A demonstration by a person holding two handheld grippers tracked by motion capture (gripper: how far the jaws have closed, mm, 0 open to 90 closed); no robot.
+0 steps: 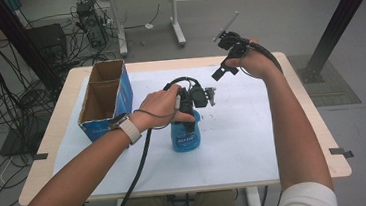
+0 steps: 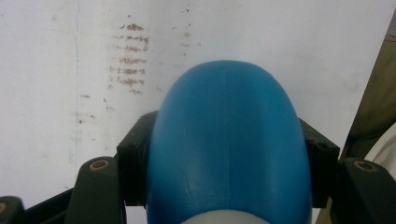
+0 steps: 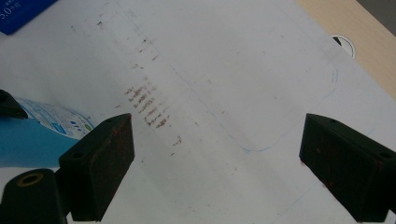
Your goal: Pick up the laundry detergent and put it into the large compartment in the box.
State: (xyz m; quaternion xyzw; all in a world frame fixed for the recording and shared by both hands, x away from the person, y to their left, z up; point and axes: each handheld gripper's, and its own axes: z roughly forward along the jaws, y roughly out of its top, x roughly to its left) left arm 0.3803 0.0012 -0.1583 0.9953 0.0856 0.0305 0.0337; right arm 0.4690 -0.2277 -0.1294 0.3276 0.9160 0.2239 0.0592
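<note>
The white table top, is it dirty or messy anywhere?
Yes. Rows of small brown smudges mark the white table top, just beyond the blue bottle that the left hand-held gripper grips. They look like rubbed-on stains, not a spill. The cardboard box stands upright, open and undamaged.

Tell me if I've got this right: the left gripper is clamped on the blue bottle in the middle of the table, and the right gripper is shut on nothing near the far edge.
Not quite. The right gripper is open: the right gripper view shows its jaws wide apart over the bare white table. The rest holds: the left gripper clamps the blue bottle.
</note>
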